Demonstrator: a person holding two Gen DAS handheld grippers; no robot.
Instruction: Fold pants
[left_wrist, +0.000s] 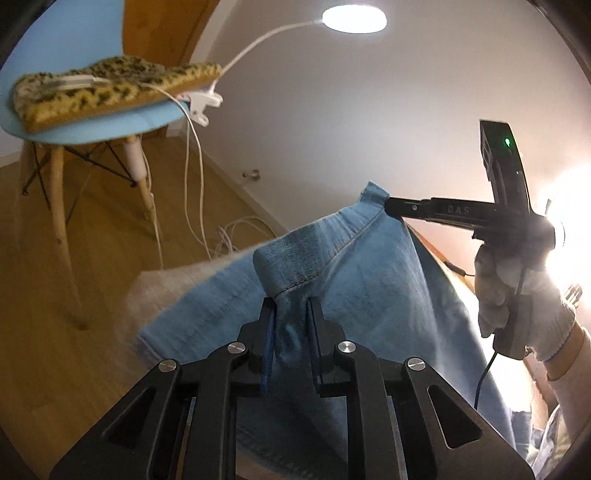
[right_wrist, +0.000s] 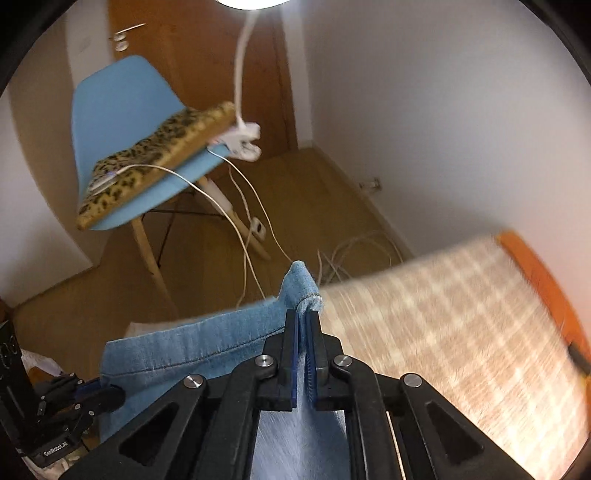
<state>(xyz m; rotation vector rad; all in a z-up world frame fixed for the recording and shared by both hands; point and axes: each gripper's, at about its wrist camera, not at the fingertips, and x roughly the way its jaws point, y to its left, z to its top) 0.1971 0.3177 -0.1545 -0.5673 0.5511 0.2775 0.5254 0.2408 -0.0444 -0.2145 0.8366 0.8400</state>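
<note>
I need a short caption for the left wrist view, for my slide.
Left gripper and right gripper each pinch an edge of light blue jeans, lifted before a blue chair.

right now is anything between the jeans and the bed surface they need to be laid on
Nothing visible. The left tool and right tool each grip a corner of the jeans, holding them up over the checked blanket. The stretch of blanket in view is bare; the part under the hanging denim is hidden.
</note>
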